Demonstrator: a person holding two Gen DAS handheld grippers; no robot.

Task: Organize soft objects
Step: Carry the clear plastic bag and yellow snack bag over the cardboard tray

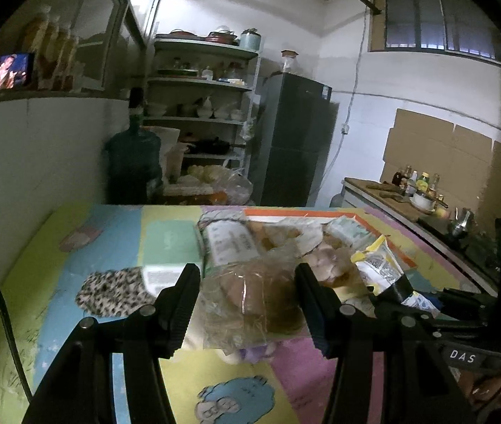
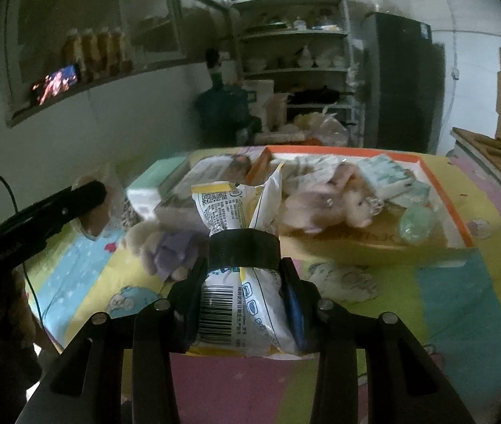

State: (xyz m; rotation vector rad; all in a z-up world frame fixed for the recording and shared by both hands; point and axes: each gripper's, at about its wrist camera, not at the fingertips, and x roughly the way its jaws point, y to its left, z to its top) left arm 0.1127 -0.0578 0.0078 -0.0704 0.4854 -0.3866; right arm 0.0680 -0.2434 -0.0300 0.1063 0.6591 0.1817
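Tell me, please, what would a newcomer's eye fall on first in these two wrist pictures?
Most striking is the yellow-and-white snack bag, cinched by a black band, clamped in the right gripper above the colourful play mat. Next comes the bun in clear wrap between the left gripper's fingers. Behind sits an orange-rimmed tray heaped with soft toys and packets.

- Play mat (image 2: 462,304) on the desk: pastel patches of yellow, pink, blue and teal, with cartoon prints.
- Snack bag (image 2: 240,304): white and yellow, black barcode, black band around the middle.
- Bread in clear wrap (image 1: 250,300): brown.
- Tray (image 2: 455,212): orange rim.
- Plush toy (image 2: 169,243): beige with lilac.
- Cloth (image 1: 112,293): black-and-white speckled.
- Box (image 1: 172,243): mint green.
- Fingers (image 1: 183,304): black.
- Fridge (image 1: 296,137): dark grey.
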